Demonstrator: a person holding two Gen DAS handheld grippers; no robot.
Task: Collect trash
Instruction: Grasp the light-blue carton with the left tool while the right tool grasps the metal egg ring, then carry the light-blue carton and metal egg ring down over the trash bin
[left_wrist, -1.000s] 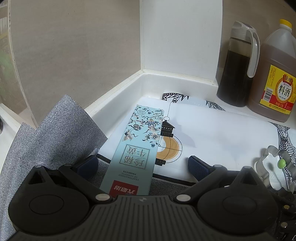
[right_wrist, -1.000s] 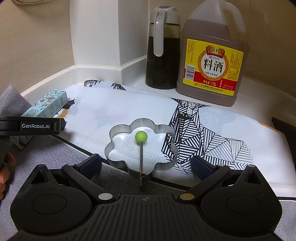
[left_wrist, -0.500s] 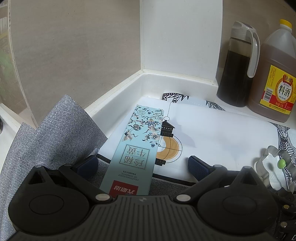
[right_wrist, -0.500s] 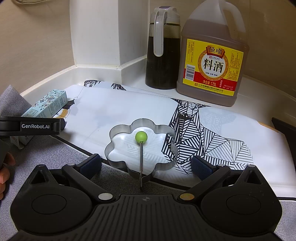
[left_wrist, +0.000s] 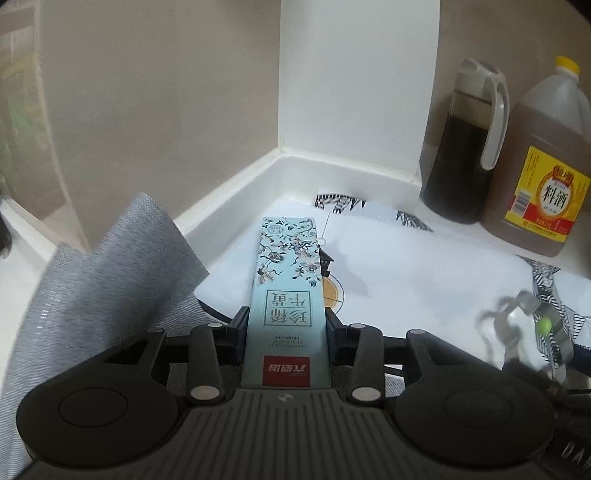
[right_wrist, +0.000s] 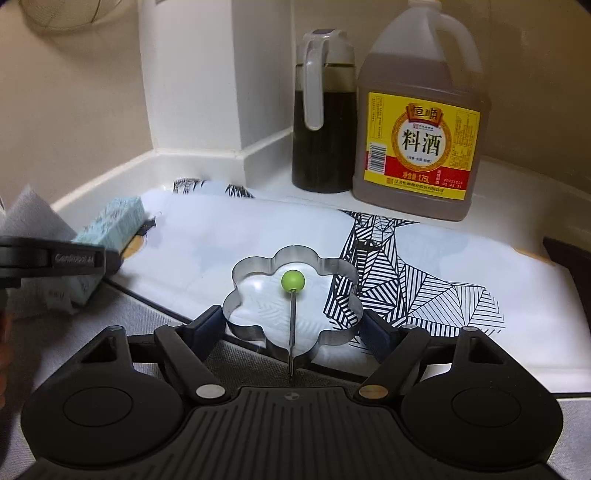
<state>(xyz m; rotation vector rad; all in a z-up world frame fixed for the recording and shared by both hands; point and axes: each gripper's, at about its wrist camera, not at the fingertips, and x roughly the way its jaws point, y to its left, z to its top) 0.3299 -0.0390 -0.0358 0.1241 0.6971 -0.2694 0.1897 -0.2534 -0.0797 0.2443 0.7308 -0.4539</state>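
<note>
White worktop (right_wrist: 517, 192) in a tiled corner, a patterned sheet (right_wrist: 424, 266) spread over it, a dark oil jug (right_wrist: 325, 122) and a cooking-wine bottle (right_wrist: 421, 122) standing side by side at the back. My left tool (left_wrist: 286, 325) has just been closing and now clamps both sides of the pale blue floral box (left_wrist: 286, 295), which points away across the sheet's edge beside a grey cloth (left_wrist: 110, 288). My right tool (right_wrist: 291, 325) has been closing too, its fingers right against the flower-shaped metal ring (right_wrist: 258, 266) with the green-knobbed pin (right_wrist: 293, 280), though I cannot tell whether they press on it.
</note>
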